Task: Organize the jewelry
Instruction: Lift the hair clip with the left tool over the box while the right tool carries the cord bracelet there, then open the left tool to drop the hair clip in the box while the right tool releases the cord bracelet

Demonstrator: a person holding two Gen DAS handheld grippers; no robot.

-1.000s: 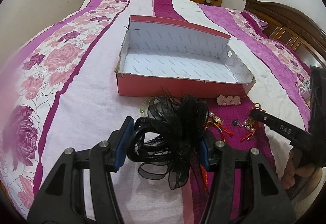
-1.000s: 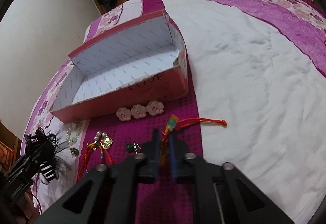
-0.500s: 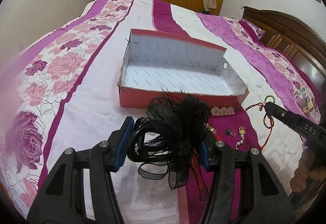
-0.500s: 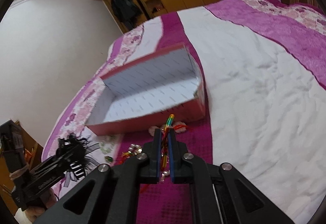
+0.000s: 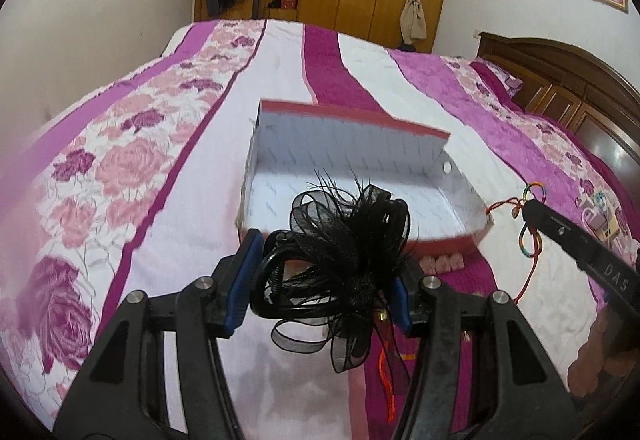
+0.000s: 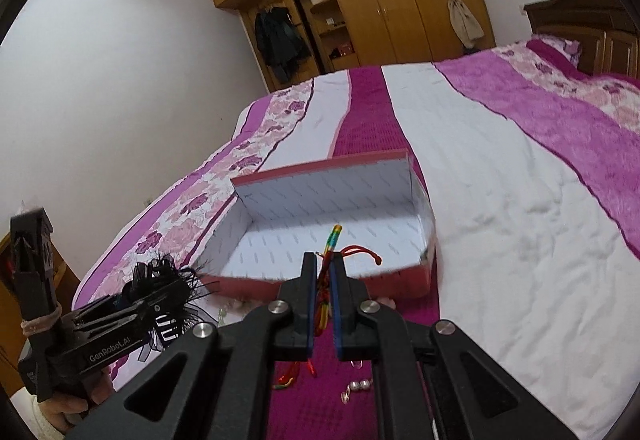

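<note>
A: Why is the hair clip (image 5: 344,260) held so wide by the left gripper (image 5: 324,280)?

B: Its bulk must be spanned, so the jaws are stopped half open, pressed on both sides.

A: And the cord (image 6: 326,272)?

B: It is pinched thin in the right gripper (image 6: 323,280), whose jaws are nearly touching.

A: Why are both raised?

B: The box (image 5: 460,240), empty on the bed (image 5: 192,240), is probably meant to receive them; its wall must be cleared.

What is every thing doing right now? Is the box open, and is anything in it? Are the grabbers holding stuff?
Pink box: open, nothing seen inside.
Black feather hair clip: held up off the bed.
Left gripper: clamped on the clip.
Rainbow cord bracelet: held up, ends dangling.
Right gripper: shut on the bracelet.
Pink flower clip: lying on the bed.
</note>
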